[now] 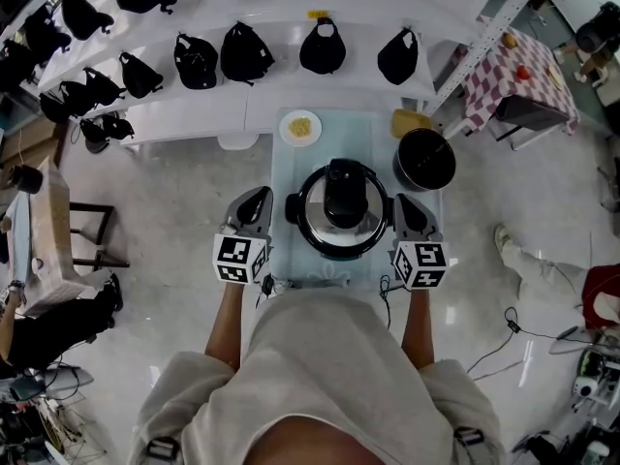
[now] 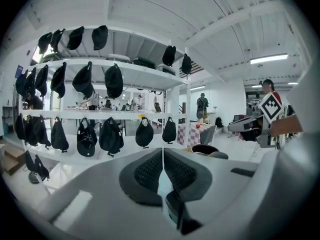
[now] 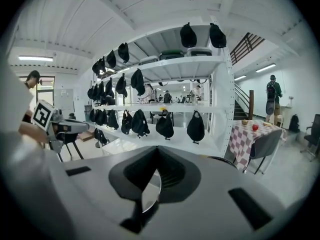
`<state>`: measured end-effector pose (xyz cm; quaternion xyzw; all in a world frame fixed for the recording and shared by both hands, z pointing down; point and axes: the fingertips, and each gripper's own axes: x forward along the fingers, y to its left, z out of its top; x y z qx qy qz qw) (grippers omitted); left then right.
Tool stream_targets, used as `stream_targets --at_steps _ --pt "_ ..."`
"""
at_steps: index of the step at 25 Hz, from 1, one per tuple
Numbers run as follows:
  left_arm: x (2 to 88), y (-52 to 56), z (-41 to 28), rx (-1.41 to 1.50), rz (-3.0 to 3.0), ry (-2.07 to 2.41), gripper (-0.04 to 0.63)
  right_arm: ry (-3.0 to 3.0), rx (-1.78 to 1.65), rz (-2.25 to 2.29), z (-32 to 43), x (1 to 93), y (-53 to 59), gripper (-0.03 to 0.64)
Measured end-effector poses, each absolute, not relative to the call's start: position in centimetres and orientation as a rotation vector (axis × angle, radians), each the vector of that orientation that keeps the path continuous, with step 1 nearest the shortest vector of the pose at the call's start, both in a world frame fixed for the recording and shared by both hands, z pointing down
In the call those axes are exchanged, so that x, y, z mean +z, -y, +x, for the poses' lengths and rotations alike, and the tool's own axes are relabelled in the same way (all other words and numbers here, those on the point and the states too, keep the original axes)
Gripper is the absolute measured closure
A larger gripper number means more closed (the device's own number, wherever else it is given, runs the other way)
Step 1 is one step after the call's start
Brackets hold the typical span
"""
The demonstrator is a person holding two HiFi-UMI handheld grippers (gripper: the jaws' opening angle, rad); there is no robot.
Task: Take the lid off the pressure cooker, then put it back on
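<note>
The pressure cooker stands in the middle of a small glass table, its steel lid on, with a black handle across the top. My left gripper hovers just left of the cooker, and my right gripper just right of it. Both point away from me. In the left gripper view the left gripper's pads meet with nothing between them. In the right gripper view the right gripper's pads also meet. A shiny strip shows in the gap below them, and I cannot tell what it is.
A black pot sits at the table's far right corner, with a yellow item behind it. A white plate of yellow food is at the far left. White shelves with black caps run behind. A checkered table stands at the far right.
</note>
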<state>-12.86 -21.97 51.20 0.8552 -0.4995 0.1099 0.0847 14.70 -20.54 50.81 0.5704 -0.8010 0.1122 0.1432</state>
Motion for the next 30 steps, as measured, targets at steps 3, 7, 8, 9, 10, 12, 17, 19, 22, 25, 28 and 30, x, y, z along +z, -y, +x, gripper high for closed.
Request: stream_targets --at_steps 3,7,8,9,10,12,17,19,22,25,28,30 --pt "51.08 21.96 -12.54 0.330 2.555 1.482 0.581 2.325 0.325 1.636 14.45 50.64 20.69 0.617" --pt "51.12 21.98 -12.29 0.328 2.559 1.479 0.581 2.333 0.327 1.626 14.28 50.72 20.88 0.617" --pt "51.13 21.99 -12.23 0.328 2.560 1.478 0.581 2.337 0.328 1.626 14.24 50.72 20.91 0.617" --pt "51.10 22.01 -12.16 0.327 2.560 1.478 0.581 2.339 0.328 1.625 14.21 50.73 20.94 0.617" --pt "51.06 22.03 -12.10 0.326 2.562 1.477 0.581 2.341 0.327 1.625 14.18 50.73 20.97 0.617" --pt "51.01 22.03 -12.00 0.326 2.563 1.476 0.581 2.340 0.326 1.622 14.15 50.76 21.01 0.617" --pt "50.96 22.07 -12.05 0.327 2.564 1.474 0.581 2.336 0.321 1.620 14.09 50.73 21.11 0.617" --pt "50.97 22.07 -12.09 0.328 2.563 1.475 0.581 2.333 0.321 1.620 14.13 50.80 21.09 0.617" --pt "50.96 22.11 -12.10 0.325 2.565 1.475 0.581 2.332 0.321 1.619 14.07 50.92 21.04 0.617" --pt "50.95 22.12 -12.14 0.325 2.569 1.471 0.581 2.333 0.320 1.618 13.91 50.84 21.04 0.617" --pt "50.87 22.08 -12.11 0.326 2.568 1.470 0.581 2.332 0.316 1.614 13.84 50.74 21.04 0.617" --pt "50.81 22.05 -12.05 0.325 2.568 1.470 0.581 2.332 0.315 1.611 13.82 50.71 21.02 0.617"
